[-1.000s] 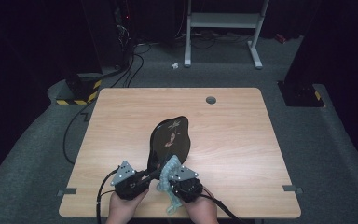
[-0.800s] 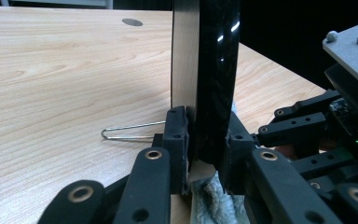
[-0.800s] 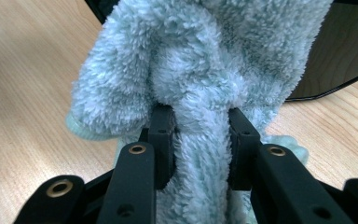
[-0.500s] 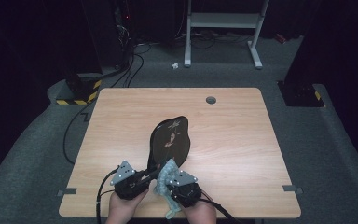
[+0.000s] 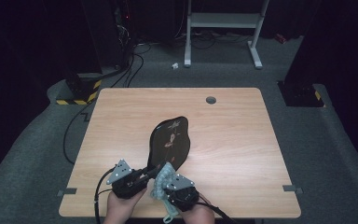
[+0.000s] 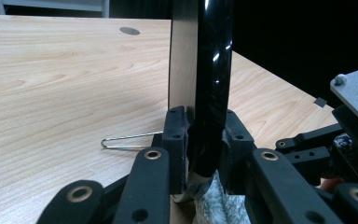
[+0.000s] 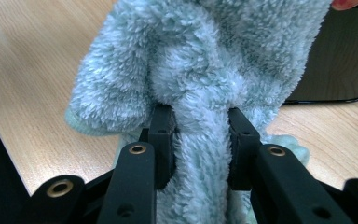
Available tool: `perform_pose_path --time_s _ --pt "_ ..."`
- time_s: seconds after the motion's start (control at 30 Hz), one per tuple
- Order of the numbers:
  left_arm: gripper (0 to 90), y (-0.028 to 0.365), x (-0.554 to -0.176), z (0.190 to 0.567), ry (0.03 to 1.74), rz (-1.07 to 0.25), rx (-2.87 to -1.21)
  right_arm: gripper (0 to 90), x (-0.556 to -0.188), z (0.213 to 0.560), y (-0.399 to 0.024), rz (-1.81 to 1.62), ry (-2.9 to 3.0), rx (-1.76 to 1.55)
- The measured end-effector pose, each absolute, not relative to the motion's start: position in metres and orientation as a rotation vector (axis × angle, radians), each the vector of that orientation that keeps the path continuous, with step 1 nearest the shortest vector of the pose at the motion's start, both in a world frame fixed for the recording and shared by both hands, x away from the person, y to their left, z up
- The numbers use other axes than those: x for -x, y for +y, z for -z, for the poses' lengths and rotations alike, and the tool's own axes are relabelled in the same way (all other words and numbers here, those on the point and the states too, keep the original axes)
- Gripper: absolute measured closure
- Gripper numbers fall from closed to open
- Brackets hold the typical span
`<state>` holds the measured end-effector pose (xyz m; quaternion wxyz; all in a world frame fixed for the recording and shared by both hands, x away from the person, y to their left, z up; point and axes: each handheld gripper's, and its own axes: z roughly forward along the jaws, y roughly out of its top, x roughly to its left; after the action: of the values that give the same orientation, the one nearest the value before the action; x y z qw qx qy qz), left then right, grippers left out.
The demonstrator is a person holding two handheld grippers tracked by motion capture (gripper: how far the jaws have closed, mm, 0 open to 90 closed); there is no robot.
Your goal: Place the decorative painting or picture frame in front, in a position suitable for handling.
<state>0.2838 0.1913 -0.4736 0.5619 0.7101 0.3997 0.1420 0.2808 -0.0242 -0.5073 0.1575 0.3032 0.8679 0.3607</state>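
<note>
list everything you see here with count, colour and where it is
tray: 1, glossy black with a small picture, tilted up on edge at the table's near middle
cloth: 1, pale blue, fluffy, against the tray's near end
wire clip: 1, silver, flat on the table beside the tray
table: 1, light wood, centre
round hole cover: 1, grey, far table edge
left gripper: 1, black, shut on the tray
right gripper: 1, black, shut on the cloth
</note>
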Motion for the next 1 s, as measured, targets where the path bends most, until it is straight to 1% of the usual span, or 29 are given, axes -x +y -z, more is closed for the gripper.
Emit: perform_pose_path --time_s 0.13,0.5,0.63,0.77,1.0 --pt "75.6 0.191 -0.284 0.474 0.940 -0.338 -1.675 68.6 -0.290 0.505 -0.029 -1.023 2.464 -0.898" --pt "75.6 0.191 -0.284 0.474 0.935 -0.336 -1.678 68.6 -0.343 0.499 -0.059 -0.974 2.348 -1.103" --pt "75.6 0.191 -0.284 0.474 0.934 -0.335 -1.678 68.6 -0.354 0.499 -0.067 -0.948 2.312 -1.149" --pt "75.6 0.191 -0.284 0.474 0.933 -0.336 -1.679 68.6 -0.350 0.500 -0.064 -0.946 2.329 -1.118" --pt "75.8 0.191 -0.284 0.475 0.935 -0.341 -1.679 68.6 -0.319 0.504 -0.044 -0.987 2.411 -1.013"
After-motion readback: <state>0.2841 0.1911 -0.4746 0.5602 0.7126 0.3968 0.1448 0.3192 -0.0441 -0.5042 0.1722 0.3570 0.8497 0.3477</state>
